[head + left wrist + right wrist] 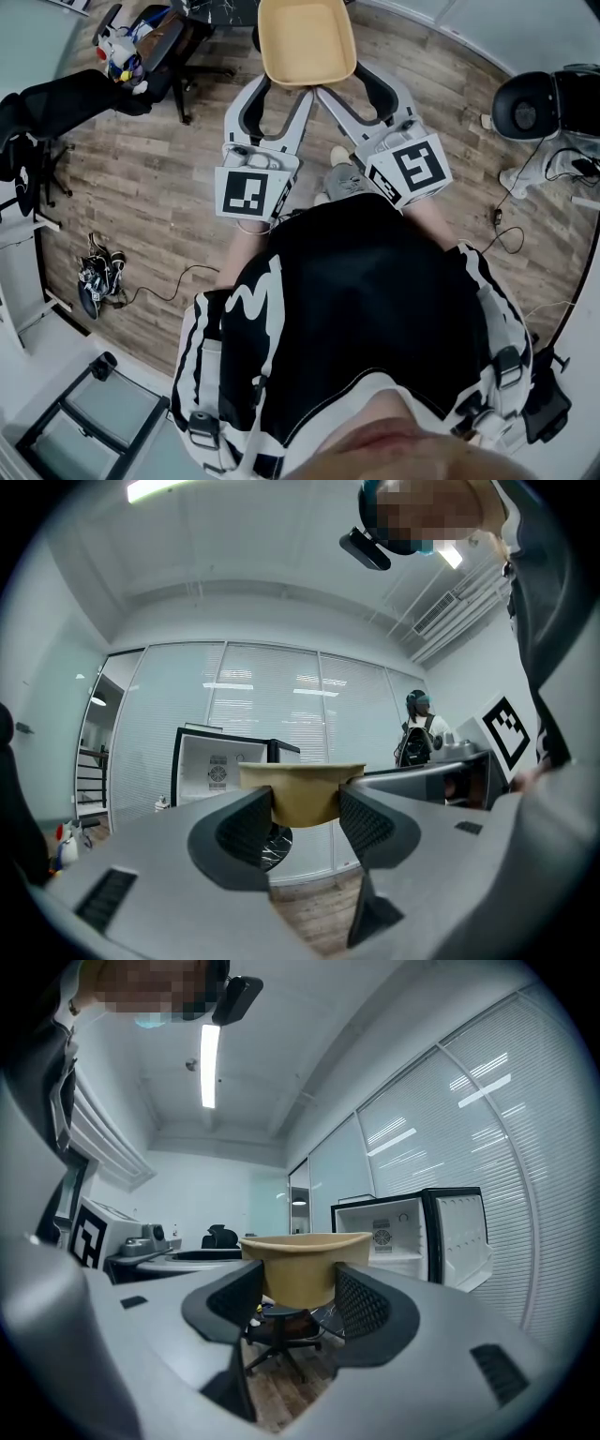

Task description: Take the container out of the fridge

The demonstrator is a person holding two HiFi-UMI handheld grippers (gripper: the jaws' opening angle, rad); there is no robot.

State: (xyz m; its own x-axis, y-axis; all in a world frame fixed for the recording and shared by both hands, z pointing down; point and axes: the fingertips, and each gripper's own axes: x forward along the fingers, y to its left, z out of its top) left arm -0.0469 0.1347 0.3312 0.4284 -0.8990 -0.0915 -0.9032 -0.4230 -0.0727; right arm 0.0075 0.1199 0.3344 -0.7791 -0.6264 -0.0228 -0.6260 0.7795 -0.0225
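Observation:
A tan, empty, rounded-square container is held in the air over the wooden floor, in front of the person's body. My left gripper is shut on its near-left side and my right gripper on its near-right side. In the left gripper view the container sits clamped between the jaws of the left gripper. The right gripper view shows the container pinched in the right gripper the same way. The small black fridge stands behind with its door swung open; the left gripper view also has the fridge.
An office chair loaded with items stands at the far left, and a black chair lies beyond the jaws. A round black device with cables is on the right. Shoes lie on the floor. A person stands in the background.

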